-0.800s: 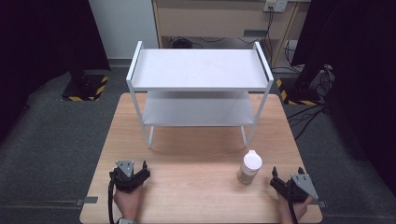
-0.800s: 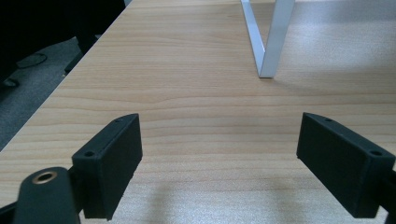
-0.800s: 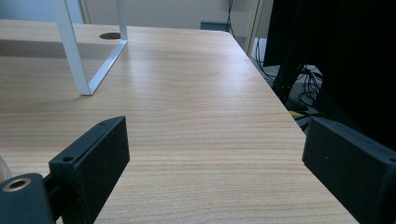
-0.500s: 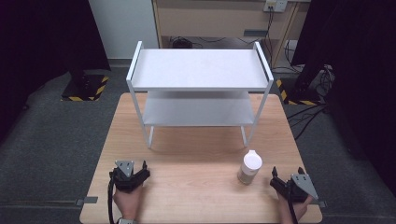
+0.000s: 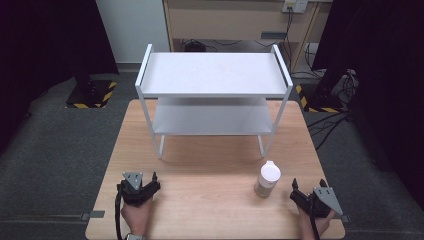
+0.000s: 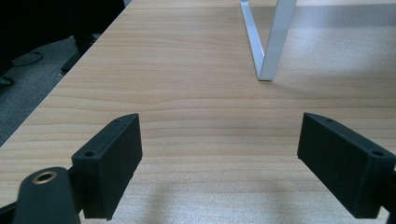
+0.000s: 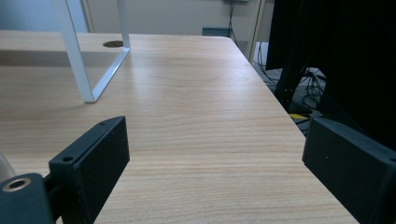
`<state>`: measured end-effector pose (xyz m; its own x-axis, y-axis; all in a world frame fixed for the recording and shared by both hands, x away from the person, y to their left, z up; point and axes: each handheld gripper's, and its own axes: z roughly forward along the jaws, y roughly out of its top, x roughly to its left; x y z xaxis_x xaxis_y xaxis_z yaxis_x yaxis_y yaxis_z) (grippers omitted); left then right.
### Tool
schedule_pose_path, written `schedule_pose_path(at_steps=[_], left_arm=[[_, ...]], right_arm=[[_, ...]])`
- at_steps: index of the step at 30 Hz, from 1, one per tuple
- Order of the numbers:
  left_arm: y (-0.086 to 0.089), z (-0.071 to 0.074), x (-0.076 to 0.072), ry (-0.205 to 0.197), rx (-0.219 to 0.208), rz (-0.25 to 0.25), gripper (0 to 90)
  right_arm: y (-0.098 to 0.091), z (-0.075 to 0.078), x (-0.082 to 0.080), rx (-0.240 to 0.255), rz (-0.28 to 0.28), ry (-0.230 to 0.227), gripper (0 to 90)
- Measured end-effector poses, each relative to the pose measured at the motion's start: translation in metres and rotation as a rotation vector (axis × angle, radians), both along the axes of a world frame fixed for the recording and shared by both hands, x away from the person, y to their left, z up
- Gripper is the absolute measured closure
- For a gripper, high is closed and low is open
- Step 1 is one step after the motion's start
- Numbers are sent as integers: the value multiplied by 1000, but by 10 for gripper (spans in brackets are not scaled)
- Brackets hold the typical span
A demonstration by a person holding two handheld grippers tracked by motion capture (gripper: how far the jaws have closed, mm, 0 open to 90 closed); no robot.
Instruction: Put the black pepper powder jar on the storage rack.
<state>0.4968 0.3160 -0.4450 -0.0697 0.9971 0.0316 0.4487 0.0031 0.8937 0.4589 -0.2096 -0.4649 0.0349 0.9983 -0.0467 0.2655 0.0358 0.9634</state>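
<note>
Pale wood runs bare between the two tools, so this looks like the starting pose. A white-capped bottle (image 5: 267,179) stands upright on the counter (image 5: 210,200), in front of the white shelf rack (image 5: 215,85) and just left of the right tool (image 5: 306,186). Both it and the left tool (image 5: 148,178) are spread wide, gripping nothing. Next, I judge, the right tool must swing toward the bottle and straddle it.

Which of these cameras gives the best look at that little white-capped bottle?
The high view: the bottle stands upright and whole on the table, just left of the right gripper. The right gripper view catches what may be a pale sliver of it at its left edge.
</note>
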Motion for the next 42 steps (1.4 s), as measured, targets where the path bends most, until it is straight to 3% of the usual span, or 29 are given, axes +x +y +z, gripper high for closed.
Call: schedule_pose_path(at_steps=[5, 11, 12, 16, 19, 23, 24, 29, 31, 35, 42], left_arm=[[3, 0, -1, -6, -18, 2, 134], [6, -1, -2, -13, -43, 4, 133], [6, -1, -2, -17, -48, 3, 133], [8, -2, -3, -19, -53, 1, 133], [8, -1, -3, -18, -55, -2, 132], [9, -2, -3, -19, -57, -4, 132], [9, -2, -3, -19, -58, -4, 132], [9, -2, -3, -20, -58, -5, 131], [10, -2, -3, -22, -63, -2, 131], [10, -2, -3, -23, -64, -1, 131], [10, -2, -3, -24, -67, -1, 130]], right_arm=[[3, 4, -12, -7, 25, 16, 71], [6, 17, -30, 31, 45, 38, 67], [10, 19, -40, 33, 50, 19, 67], [16, 22, -53, 33, 64, 4, 66], [27, 22, -75, 51, 83, -53, 69], [36, 25, -87, 46, 97, -83, 70], [39, 28, -91, 46, 122, -90, 70], [44, 36, -91, 32, 176, -73, 70], [46, 43, -85, 40, 223, -50, 70], [51, 49, -76, 27, 264, -20, 70], [59, 53, -58, 26, 277, 23, 69]])
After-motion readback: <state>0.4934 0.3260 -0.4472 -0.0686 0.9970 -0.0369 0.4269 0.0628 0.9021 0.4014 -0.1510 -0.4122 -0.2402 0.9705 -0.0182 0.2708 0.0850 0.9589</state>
